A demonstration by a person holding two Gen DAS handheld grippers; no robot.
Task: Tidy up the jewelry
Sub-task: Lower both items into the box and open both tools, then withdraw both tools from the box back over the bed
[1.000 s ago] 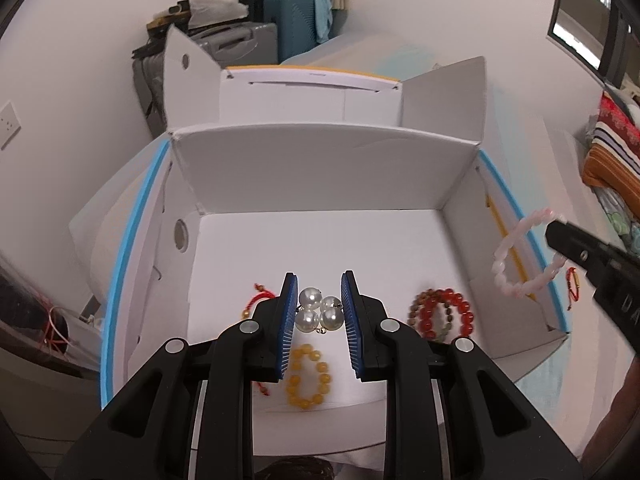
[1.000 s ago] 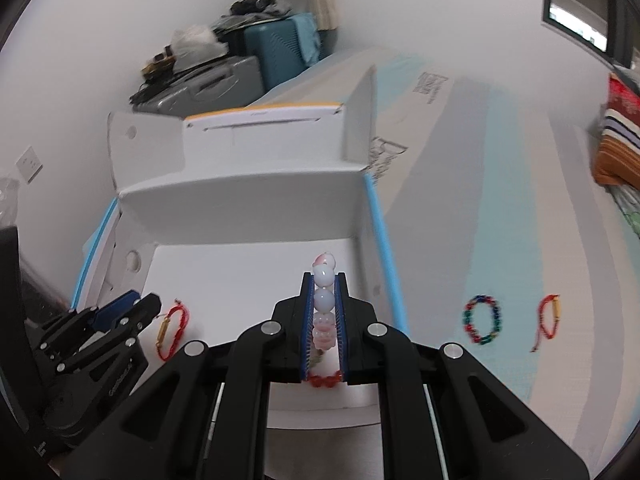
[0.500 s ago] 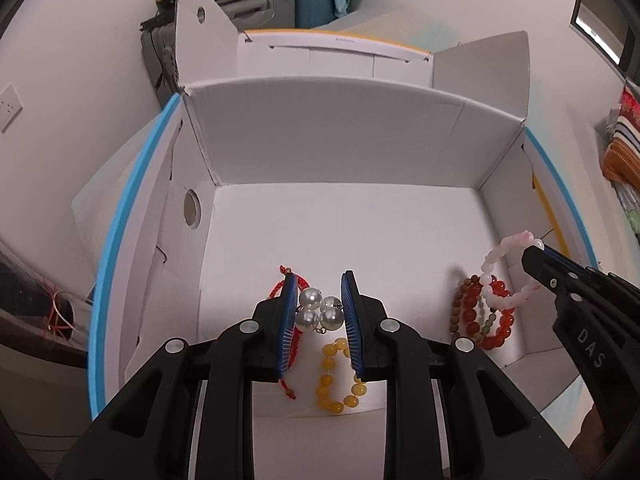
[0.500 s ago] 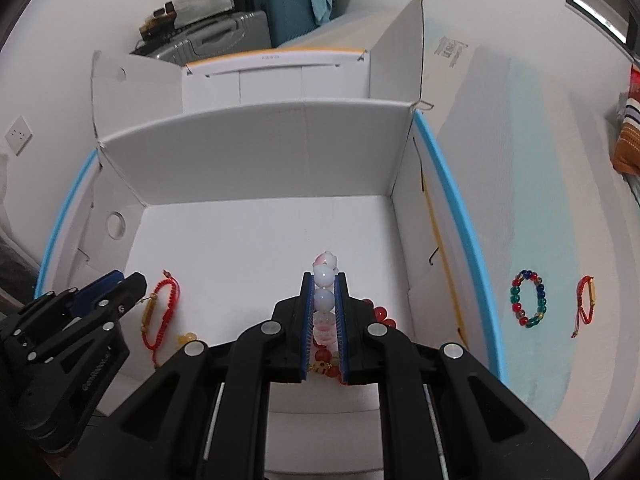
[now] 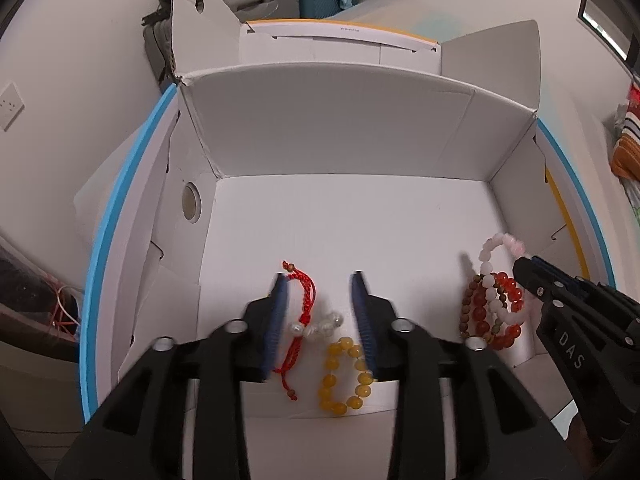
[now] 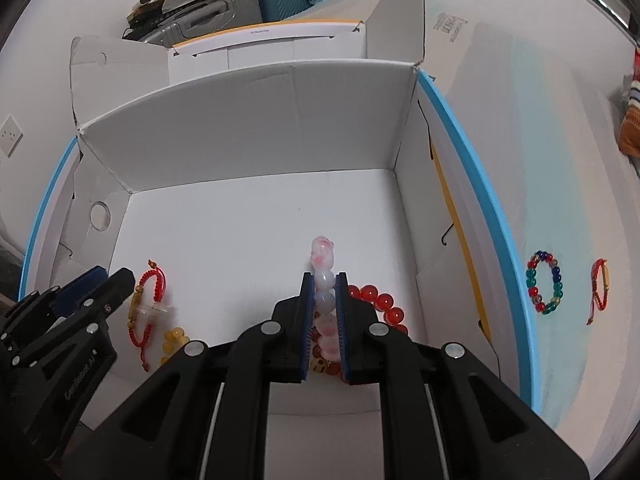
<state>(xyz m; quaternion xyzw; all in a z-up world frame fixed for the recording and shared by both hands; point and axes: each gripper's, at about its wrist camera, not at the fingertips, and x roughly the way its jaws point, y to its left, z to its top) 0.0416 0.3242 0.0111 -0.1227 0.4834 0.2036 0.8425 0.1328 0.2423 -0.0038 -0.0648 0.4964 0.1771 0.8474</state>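
Inside the white box (image 5: 348, 216), the left tongs (image 5: 320, 312) have just been opening around the pearl piece (image 5: 316, 326); at three o'clock, the right tongs (image 6: 324, 320) pinch the pink bracelet (image 6: 322, 276).

Left hand-held gripper (image 5: 320, 312) is inside the open white cardboard box (image 5: 340, 140), jaws just opened. The cluster of white pearl beads (image 5: 316, 326) lies loose between the blue pads, touching neither, on top of the red braided cord bracelet (image 5: 306, 300). Yellow bead bracelet (image 5: 346, 376) is just below the pearls by the right pad. Far right: right hand-held gripper (image 5: 524, 264) holds a pale pink bead bracelet (image 5: 494, 276) over the dark red bead bracelets (image 5: 492, 312).
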